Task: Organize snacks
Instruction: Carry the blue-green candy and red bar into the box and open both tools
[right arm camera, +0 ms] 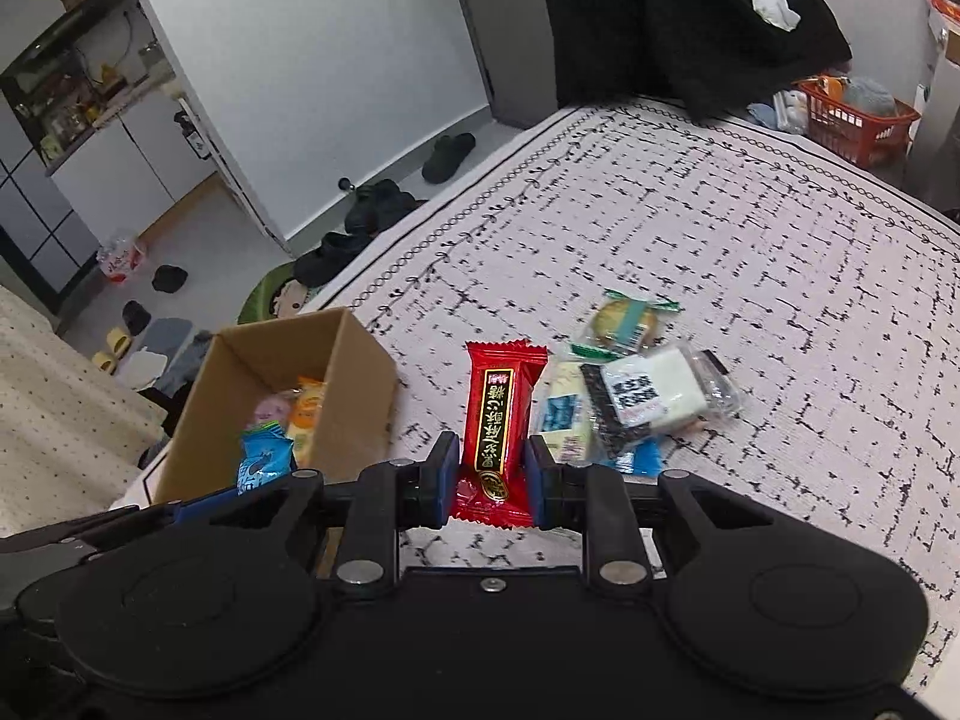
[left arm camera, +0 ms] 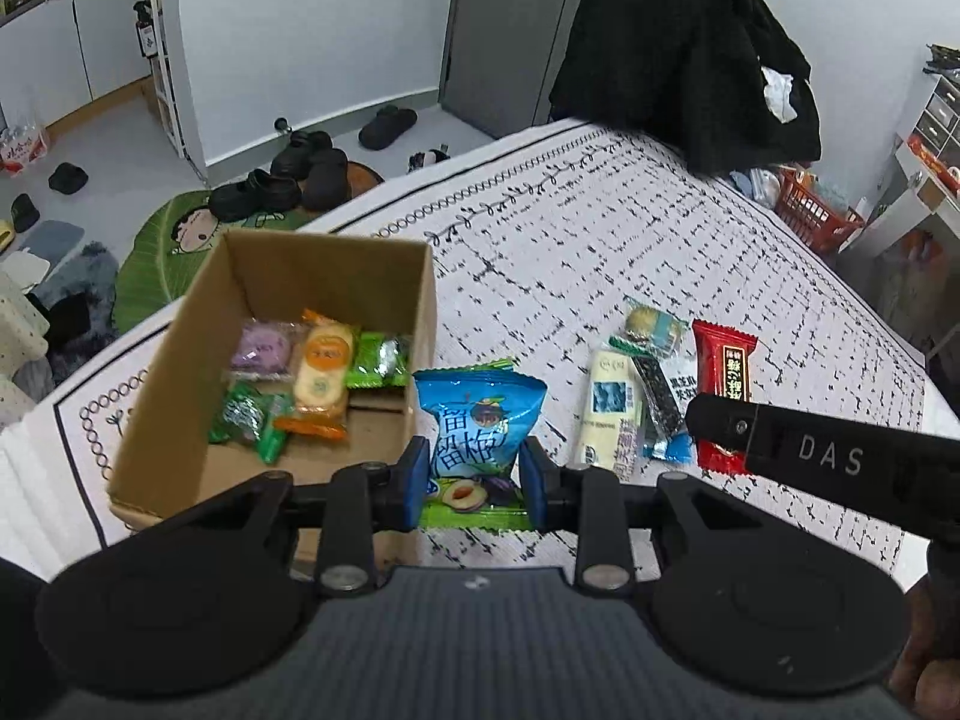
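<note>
Left wrist view: left gripper [left arm camera: 474, 474] clamps a blue plum snack bag [left arm camera: 477, 423] just beside the open brown cardboard box [left arm camera: 180, 372] at the patterned bedspread's [left arm camera: 600, 228] edge. Right gripper [right arm camera: 491, 474] pinches a red candy wrapper [right arm camera: 501, 414]; open bedspread lies beyond the remaining packets [right arm camera: 630, 390].

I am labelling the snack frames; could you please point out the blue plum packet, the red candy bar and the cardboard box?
blue plum packet [left arm camera: 480, 420], left wrist view, middle of its printed front.
red candy bar [right arm camera: 501, 414], right wrist view, centre of its label.
cardboard box [left arm camera: 384, 267], left wrist view, inner far wall.
</note>
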`<act>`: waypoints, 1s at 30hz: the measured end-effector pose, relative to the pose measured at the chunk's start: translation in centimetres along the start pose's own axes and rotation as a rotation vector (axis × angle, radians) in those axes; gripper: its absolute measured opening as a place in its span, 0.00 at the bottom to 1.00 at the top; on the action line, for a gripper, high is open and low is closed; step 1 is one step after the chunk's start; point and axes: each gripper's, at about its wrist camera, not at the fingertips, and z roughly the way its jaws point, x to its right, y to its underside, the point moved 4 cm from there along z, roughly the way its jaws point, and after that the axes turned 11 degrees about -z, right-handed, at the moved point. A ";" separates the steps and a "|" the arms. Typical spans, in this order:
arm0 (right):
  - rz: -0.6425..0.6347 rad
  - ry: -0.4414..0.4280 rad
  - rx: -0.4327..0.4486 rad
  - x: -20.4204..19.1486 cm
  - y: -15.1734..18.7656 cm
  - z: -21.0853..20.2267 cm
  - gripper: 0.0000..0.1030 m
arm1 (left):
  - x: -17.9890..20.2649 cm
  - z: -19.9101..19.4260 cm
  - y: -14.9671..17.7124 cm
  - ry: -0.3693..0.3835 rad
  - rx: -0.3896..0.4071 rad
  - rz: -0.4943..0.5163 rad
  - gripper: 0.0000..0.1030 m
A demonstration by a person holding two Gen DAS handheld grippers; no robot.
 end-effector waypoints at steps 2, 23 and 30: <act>-0.005 -0.002 0.002 -0.7 -0.1 0.0 0.23 | -0.5 -0.2 -0.3 0.001 0.005 -0.003 0.30; -0.043 -0.010 0.005 -7.4 -1.6 2.0 0.23 | -6.5 -0.2 -2.8 0.014 0.016 -0.059 0.30; -0.068 -0.031 -0.008 -10.0 -2.2 3.6 0.23 | -9.2 0.7 -3.8 0.015 -0.001 -0.132 0.30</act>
